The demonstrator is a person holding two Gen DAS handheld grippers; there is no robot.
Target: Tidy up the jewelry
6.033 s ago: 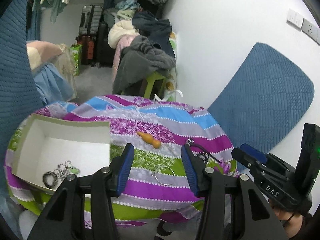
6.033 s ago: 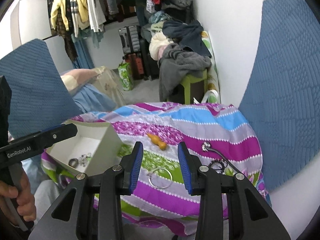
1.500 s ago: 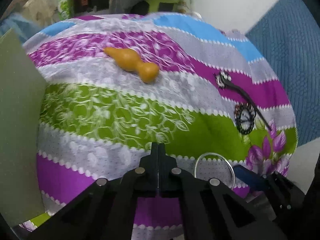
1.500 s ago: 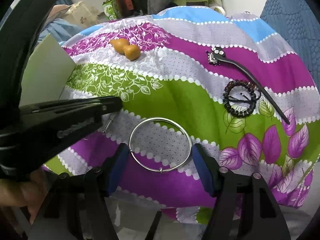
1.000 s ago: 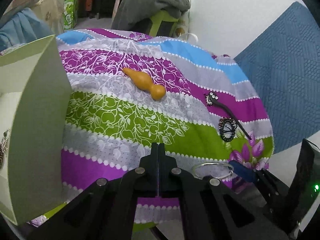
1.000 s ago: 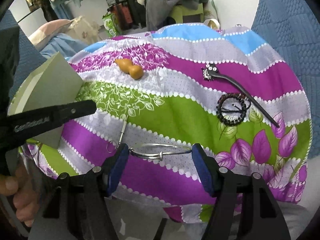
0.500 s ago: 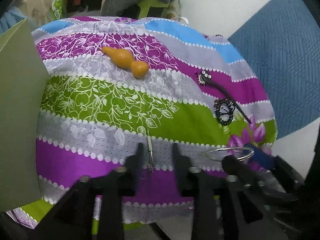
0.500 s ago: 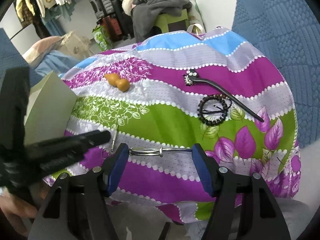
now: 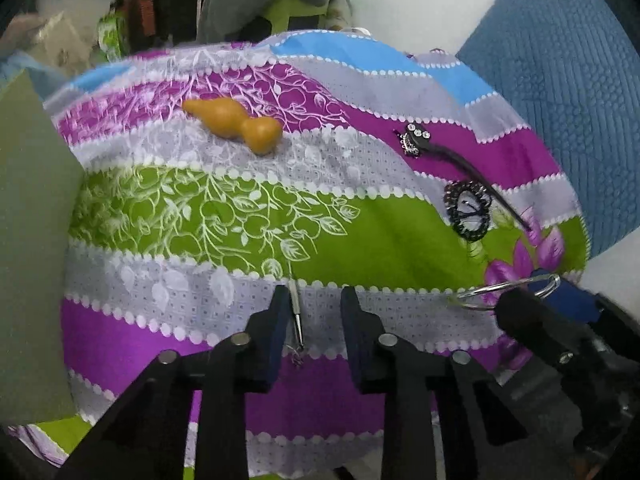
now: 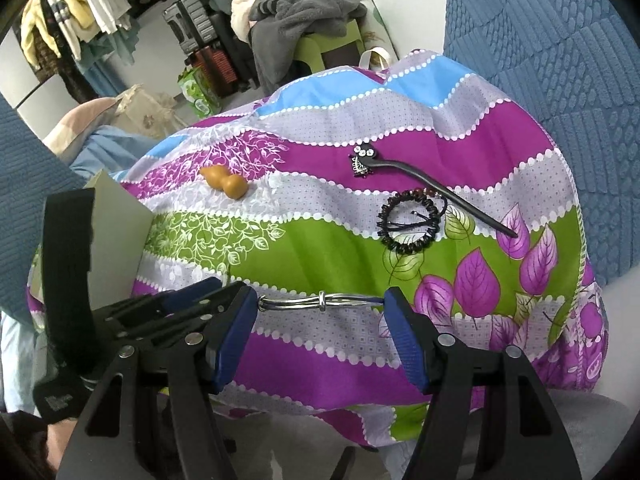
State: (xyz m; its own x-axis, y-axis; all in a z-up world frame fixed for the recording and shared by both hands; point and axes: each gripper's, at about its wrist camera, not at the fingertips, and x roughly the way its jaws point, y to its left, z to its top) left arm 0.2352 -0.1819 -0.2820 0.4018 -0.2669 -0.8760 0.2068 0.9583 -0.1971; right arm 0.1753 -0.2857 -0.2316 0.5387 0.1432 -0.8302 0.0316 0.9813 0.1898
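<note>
Silver bangle [image 10: 320, 301] sits clamped edge-on between the blue pads of the right tongs [image 10: 320, 334], low centre of the right view, raised off the striped cloth [image 10: 340, 240]. Left tongs [image 9: 314, 338] stand narrowly parted, having just been closing; a thin silver pin [image 9: 296, 322] lies on the cloth between their pads, untouched. Beyond, a dark beaded bracelet [image 10: 412, 222] touches a black hair stick [image 10: 432, 192] at right. An orange gourd charm [image 9: 234, 125] lies upper left, with a pale box [image 9: 28, 248] at the left edge.
</note>
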